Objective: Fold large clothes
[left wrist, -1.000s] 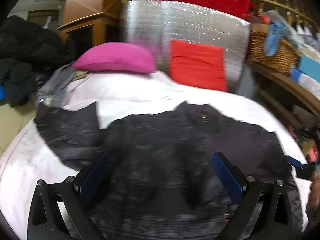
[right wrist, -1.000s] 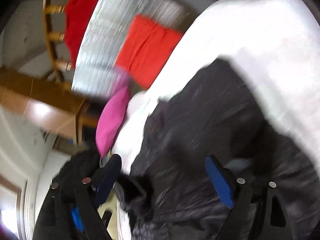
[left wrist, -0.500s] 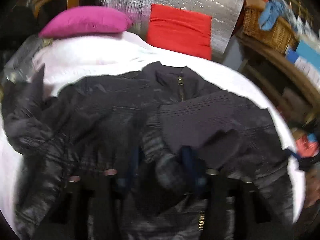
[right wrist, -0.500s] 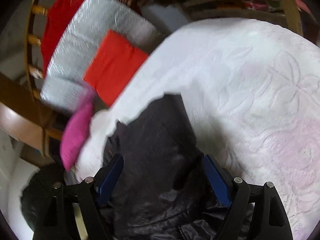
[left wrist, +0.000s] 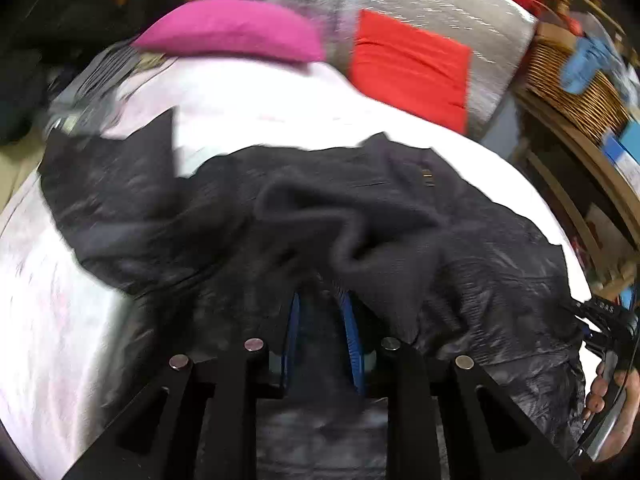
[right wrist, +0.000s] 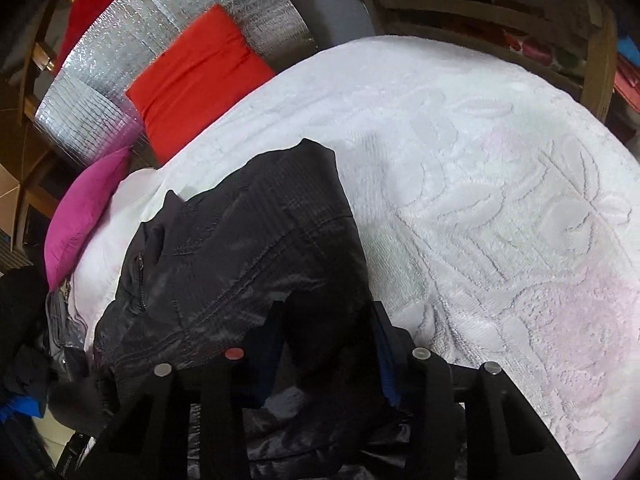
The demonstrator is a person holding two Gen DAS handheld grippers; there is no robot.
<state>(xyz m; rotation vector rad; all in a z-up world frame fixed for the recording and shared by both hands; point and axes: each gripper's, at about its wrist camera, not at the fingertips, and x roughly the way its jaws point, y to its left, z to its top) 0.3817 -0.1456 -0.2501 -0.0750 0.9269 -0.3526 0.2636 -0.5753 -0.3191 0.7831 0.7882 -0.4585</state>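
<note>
The shiny black jacket (left wrist: 400,216) lies crumpled on the white bedspread (right wrist: 500,200), both the left gripper (left wrist: 320,320) and right gripper (right wrist: 320,344) just closing, pinching its cloth; only the left view shows a wicker basket (left wrist: 576,88) at two o'clock.

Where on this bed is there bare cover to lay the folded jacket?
Widest free patch: white bedspread right of the black jacket. A narrower strip lies between the jacket collar and the pink pillow. Crowded: the left edge, with grey cloth and dark clothes.
</note>
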